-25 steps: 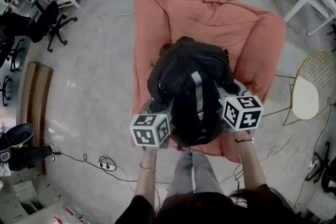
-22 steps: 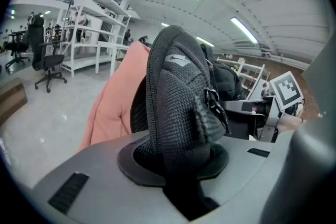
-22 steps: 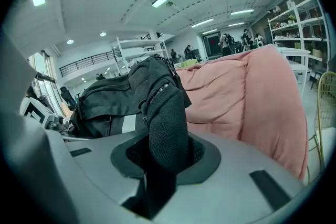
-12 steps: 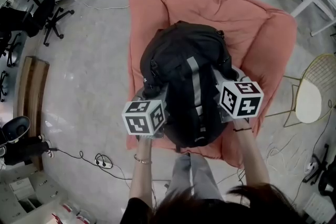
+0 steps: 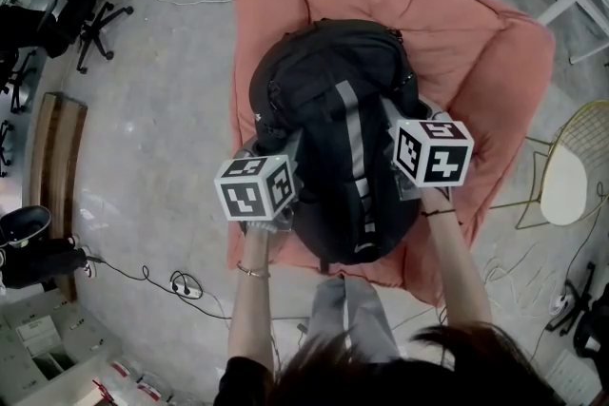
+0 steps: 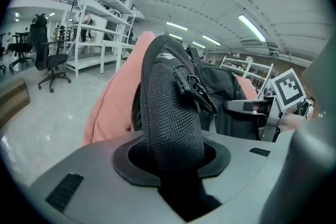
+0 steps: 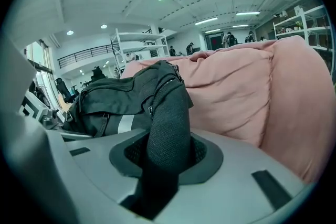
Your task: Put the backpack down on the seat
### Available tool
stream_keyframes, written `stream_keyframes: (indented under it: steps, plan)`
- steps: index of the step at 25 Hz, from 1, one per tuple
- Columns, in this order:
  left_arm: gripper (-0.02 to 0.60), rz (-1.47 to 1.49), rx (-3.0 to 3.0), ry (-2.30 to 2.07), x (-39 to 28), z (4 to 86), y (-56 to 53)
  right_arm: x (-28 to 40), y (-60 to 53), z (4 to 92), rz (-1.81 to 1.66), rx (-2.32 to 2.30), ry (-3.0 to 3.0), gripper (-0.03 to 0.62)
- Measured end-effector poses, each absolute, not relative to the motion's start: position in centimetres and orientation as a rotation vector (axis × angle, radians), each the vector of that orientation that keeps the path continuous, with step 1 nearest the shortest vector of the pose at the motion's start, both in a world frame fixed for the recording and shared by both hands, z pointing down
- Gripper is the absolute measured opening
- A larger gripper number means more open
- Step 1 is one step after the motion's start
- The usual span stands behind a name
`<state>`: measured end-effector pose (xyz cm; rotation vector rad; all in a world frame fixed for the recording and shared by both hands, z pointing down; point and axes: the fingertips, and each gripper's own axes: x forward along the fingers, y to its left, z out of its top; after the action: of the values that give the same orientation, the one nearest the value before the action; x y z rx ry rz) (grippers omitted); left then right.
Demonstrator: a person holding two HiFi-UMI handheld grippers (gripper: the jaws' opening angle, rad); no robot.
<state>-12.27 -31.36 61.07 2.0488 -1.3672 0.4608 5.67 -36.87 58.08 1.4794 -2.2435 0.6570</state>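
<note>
Black nylon fills both grips — the left gripper [image 6: 176,165] has a padded fold of the backpack [image 5: 333,138] between its jaws, and the right gripper [image 7: 165,157] has another. Both pairs of jaws have just been opening a little, yet they stand narrow, pressed on the fabric. The backpack lies over the middle of the pink seat [image 5: 481,62], its near end past the near edge — probably resting there, though from above that is hard to judge. One gripper flanks it left, the other right.
</note>
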Motion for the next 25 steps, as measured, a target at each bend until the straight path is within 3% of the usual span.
stream_keyframes:
  steps: [11,14,17,25]
  plan:
    - [0.174,0.498,2.05,-1.41,-13.3,61.8,-32.3,5.3,-38.2,58.8,0.664,1.456,-2.25,0.158]
    - [0.209,0.511,2.04,-1.462,-13.9,61.7,-32.3,5.6,-38.3,58.6,0.691,1.488,-2.255,0.204]
    - [0.289,0.497,2.032,-1.522,-14.6,61.3,-32.2,5.7,-38.4,58.4,0.701,1.501,-2.263,0.22]
    - [0.313,0.468,2.039,-1.603,-16.0,58.7,-30.6,6.4,-37.2,55.9,0.675,1.563,-2.314,0.233]
